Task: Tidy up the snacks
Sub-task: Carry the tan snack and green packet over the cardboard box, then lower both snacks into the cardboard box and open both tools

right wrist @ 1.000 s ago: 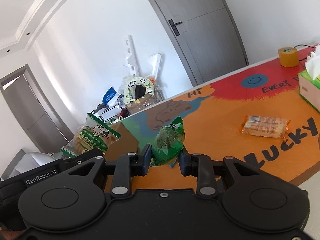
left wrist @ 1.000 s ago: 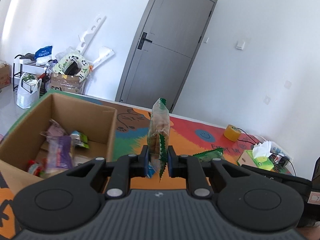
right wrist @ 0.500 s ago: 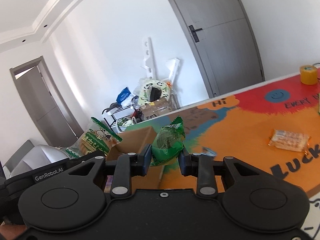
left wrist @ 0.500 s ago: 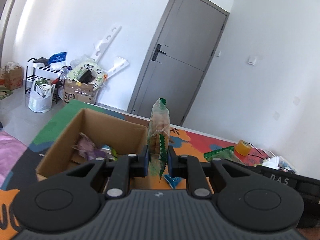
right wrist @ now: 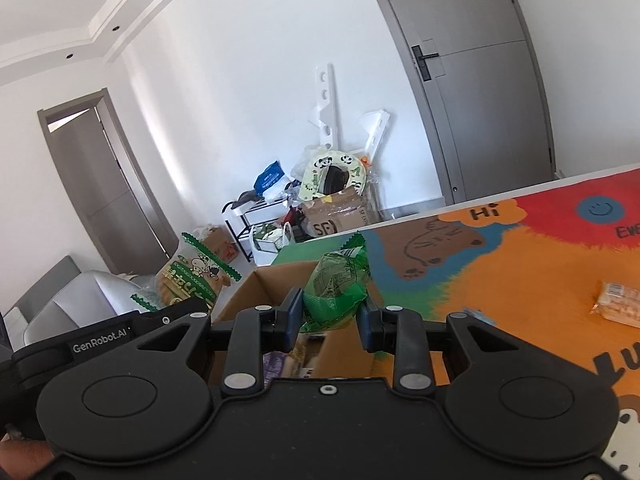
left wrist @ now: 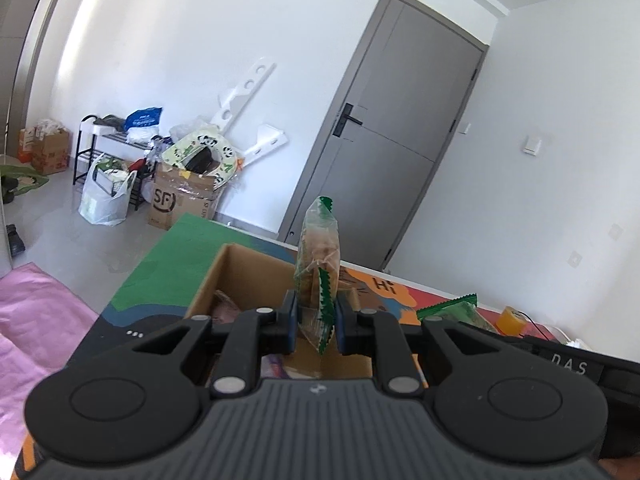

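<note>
My left gripper (left wrist: 315,325) is shut on a clear cracker bag with green zigzag edges (left wrist: 318,264), held upright over the open cardboard box (left wrist: 240,268). The same bag shows in the right wrist view (right wrist: 192,280), left of the box. My right gripper (right wrist: 327,319) is shut on a green snack packet (right wrist: 338,286), held above the box's (right wrist: 272,284) near right corner. The packet also shows in the left wrist view (left wrist: 456,312). Several snacks lie inside the box, mostly hidden by the grippers.
The box stands at the left end of a colourful table mat (right wrist: 520,272). An orange wafer pack (right wrist: 618,298) and a small blue wrapper (right wrist: 476,314) lie on the mat to the right. A yellow tape roll (left wrist: 510,316) sits far right. Floor clutter lies beyond the table.
Both grippers have moved left with their snacks and now hang over the cardboard box. The box has come closer under the fingers in both views.
</note>
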Available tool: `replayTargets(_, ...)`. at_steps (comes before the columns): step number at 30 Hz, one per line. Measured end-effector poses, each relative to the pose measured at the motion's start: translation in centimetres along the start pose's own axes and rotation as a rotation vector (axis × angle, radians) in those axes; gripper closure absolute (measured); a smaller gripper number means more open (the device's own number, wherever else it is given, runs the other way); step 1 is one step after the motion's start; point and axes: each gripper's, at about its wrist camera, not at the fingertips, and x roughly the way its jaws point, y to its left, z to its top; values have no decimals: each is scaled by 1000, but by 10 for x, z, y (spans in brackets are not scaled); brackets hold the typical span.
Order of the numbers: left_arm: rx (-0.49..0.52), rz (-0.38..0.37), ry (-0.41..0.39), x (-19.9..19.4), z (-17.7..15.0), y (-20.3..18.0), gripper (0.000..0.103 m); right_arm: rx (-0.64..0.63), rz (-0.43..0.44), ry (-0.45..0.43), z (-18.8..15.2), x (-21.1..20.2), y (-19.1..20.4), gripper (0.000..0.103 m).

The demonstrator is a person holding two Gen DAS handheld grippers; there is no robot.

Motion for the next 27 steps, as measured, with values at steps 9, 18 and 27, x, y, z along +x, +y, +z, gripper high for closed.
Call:
replayTargets(9,-21,29,59,21,-1,31,86,-31,13,31,2,25,20,73)
replayTargets(18,-33,73,61,15,2,51,57,-43,25,74,1,53,31,73)
replayTargets(27,-72,96,28,10,11,64,36,-35,22,76,7,67,38,63)
